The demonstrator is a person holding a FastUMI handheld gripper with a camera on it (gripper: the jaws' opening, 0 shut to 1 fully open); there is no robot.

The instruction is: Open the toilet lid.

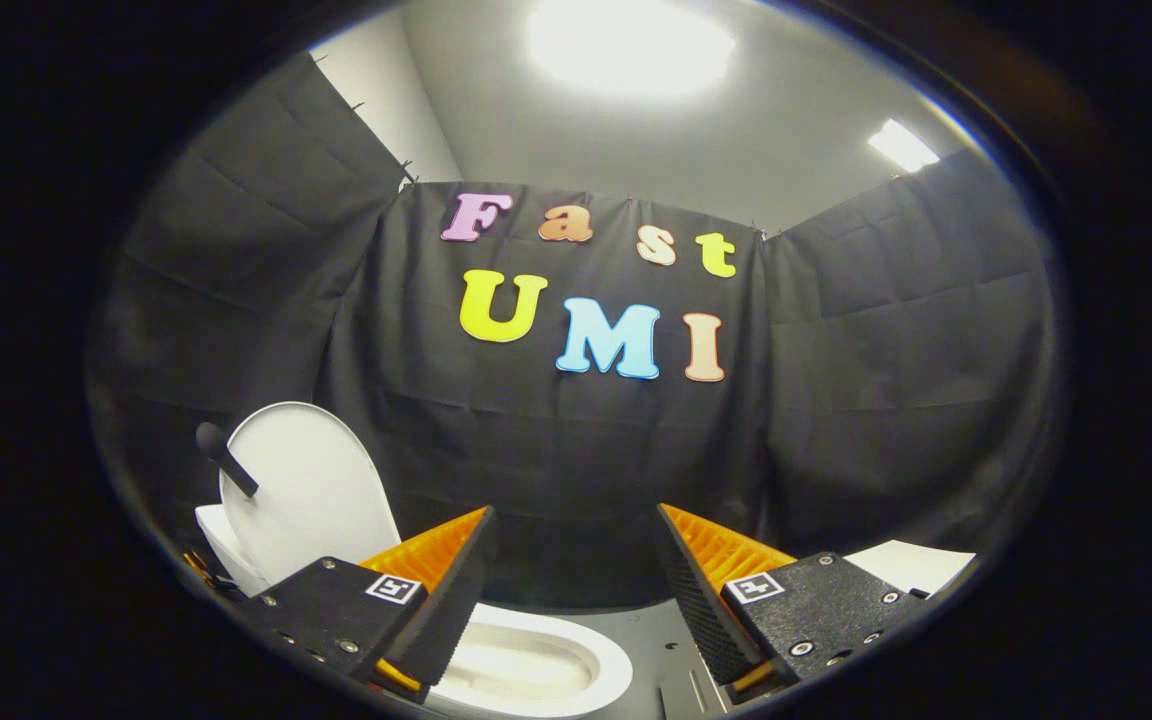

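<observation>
In the booth, between black cloth walls [886, 380] under a pale ceiling [656, 130] with two bright lights.

Gripper [573, 560]: spread wide, nothing between the fingers, nothing touched by either fingertip. Left finger [441, 590] overlapping the near-left rim of the bowl in the view; contact there not determinable. Right finger [701, 590] over the grey floor [666, 640] beside the bowl.

Toilet lid [311, 490]: raised, upright, leaning back slightly, standing beyond and to the left of the left finger. White, rounded at the top. Well apart from both fingertips.

Toilet bowl [546, 670]: white, uncovered, interior visible, lying low just ahead of and below the left finger, mostly in the gap between the fingers.

Dark handle-like bar [226, 460]: rounded end, set against the upper left edge of the lid, tilted. Attachment not determinable.

White flat piece [911, 565]: beyond the right finger, at floor level against the cloth. Identity not determinable.
</observation>
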